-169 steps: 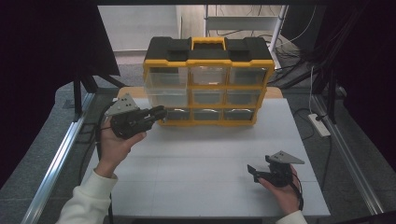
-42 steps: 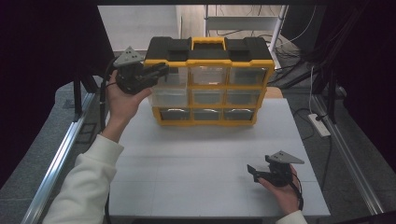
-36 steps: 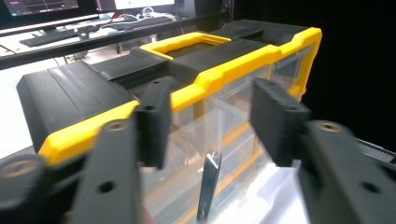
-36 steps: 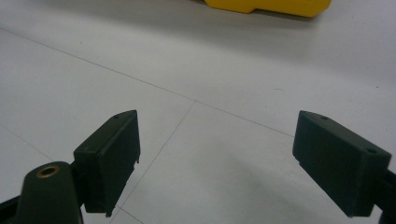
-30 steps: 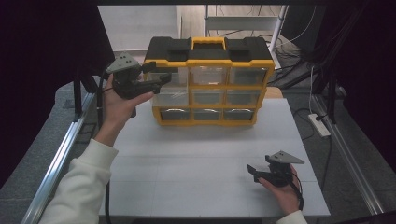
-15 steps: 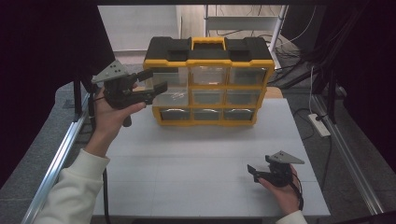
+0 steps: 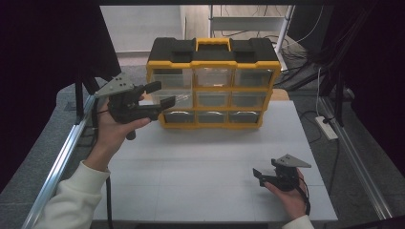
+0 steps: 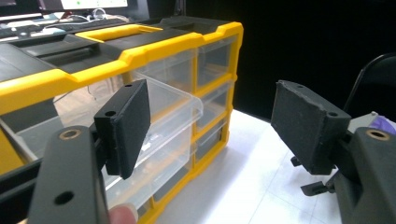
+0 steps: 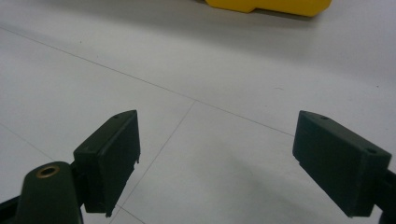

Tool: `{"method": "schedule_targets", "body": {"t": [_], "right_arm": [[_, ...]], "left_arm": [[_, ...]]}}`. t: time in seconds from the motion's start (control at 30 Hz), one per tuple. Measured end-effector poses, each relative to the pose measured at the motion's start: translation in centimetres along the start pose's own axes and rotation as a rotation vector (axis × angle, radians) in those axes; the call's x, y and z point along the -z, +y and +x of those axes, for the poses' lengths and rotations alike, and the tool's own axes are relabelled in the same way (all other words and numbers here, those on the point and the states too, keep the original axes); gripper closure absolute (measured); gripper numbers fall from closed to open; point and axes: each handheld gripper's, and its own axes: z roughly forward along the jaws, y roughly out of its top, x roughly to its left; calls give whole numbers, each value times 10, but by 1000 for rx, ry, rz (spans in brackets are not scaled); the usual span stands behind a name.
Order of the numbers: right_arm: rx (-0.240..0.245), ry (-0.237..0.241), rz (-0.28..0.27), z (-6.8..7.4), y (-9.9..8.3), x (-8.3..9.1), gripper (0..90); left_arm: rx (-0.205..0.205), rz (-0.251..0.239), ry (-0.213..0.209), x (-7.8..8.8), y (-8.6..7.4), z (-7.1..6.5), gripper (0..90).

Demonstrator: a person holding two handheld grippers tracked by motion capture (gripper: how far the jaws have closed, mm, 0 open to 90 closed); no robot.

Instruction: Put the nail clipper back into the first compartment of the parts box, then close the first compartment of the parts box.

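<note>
Pulled out leftward, drawer juts lengthwise between open left gripper jaws

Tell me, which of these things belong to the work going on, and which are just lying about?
In the job:
- left tongs, open, beside the pulled-out drawer
- clear drawer, middle row, left column, sticking out
- yellow organizer that houses it

Lying about:
- right tongs, open and low over the white table
- power strip on the floor
- cables behind
</note>
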Motion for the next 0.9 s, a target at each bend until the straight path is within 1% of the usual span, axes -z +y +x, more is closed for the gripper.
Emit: {"method": "schedule_targets", "body": {"t": [0.13,0.27,0.5,0.73,0.9], "right_arm": [[1,0,0,0,0,0,157],[0,0,0,0,0,0,157],[-2,-1,1,0,0,0,157],[-1,0,0,0,0,0,157],[2,-5,2,1,0,0,158]], "left_arm": [[8,6,-8,-1,-5,-2,285],[23,7,-8,-2,-9,-2,270],[24,23,-12,-3,-17,-5,249],[14,35,-20,-3,-23,-6,249],[17,47,-19,-4,-29,-6,261]]}}
